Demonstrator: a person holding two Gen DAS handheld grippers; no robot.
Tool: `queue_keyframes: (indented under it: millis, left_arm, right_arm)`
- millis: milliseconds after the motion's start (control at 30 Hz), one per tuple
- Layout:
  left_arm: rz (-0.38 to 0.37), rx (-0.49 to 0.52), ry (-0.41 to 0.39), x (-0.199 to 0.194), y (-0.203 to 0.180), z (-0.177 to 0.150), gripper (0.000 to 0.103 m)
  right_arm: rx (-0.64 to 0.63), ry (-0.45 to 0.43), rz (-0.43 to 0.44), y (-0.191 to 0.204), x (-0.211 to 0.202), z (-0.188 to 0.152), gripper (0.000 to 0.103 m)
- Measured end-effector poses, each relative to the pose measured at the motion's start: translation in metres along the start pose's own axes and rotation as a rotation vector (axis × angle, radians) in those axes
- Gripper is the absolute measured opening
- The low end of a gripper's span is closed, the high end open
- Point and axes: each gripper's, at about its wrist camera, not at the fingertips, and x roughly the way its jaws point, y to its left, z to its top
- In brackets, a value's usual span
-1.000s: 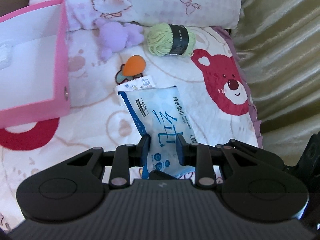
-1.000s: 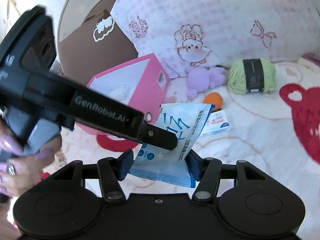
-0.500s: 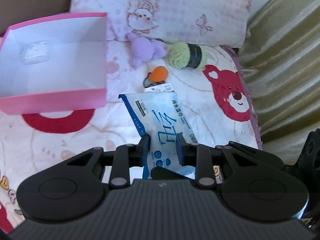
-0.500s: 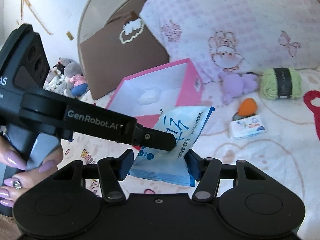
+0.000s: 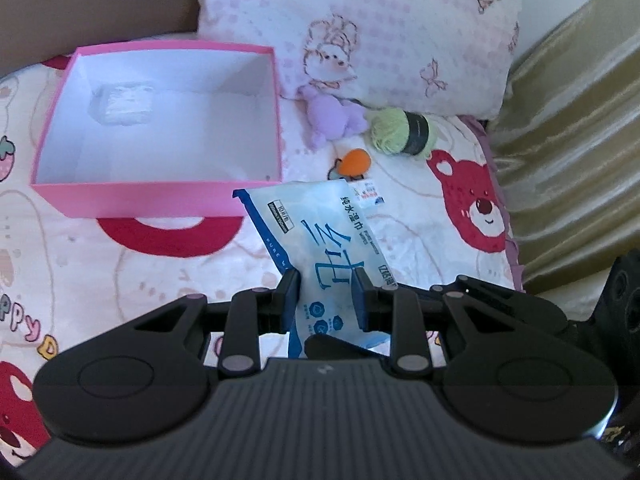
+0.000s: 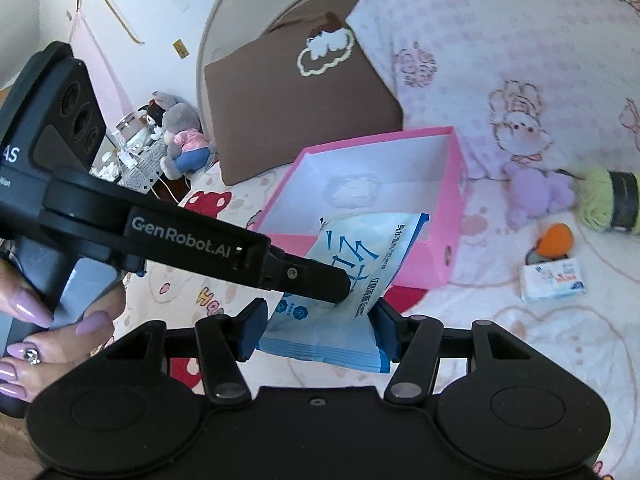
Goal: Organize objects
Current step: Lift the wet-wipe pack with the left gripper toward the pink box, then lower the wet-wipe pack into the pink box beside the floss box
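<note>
A blue and white pack of wet wipes [image 5: 320, 240] is held in the air above a bed by two hand-held grippers at once. The left gripper [image 5: 326, 292] is clenched on the pack's lower part, its black fingers [image 5: 290, 290] pressing both faces. The right gripper [image 6: 316, 330] grips the same pack across its wider bottom edge, pads against both sides, jaws partly spread. A hand [image 6: 48, 332] holds the left gripper's handle at the left of the right wrist view. Just beyond the pack's top edge sits an open pink box [image 5: 160, 200] with white inner walls; a small clear packet [image 5: 122, 106] lies in its far left corner and the remaining floor is bare. To the right of the box, well apart from it, lie a purple plush toy [image 5: 332, 116], a ball of green yarn [image 5: 394, 132], an orange toy [image 5: 356, 160] and a small white pack [image 6: 554, 280]. A pink patterned pillow [image 5: 380, 28] borders the far side, and a gold curtain [image 5: 568, 140] the bed's right edge.
</note>
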Motion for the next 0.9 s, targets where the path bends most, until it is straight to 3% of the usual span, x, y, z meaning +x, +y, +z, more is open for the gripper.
queue_keyframes:
  millis: [400, 900]
  left_arm:
    - [0.0, -0.034, -0.097, -0.026, 0.049, 0.028, 0.026]
    - [-0.058, -0.178, -0.133, 0.019, 0.124, 0.07, 0.026]
  right_arm:
    - [-0.105, 0.007, -0.005, 0.037, 0.04, 0.047, 0.062]
    - [-0.171, 0.025, -0.068, 0.034, 0.117, 0.081, 0.062]
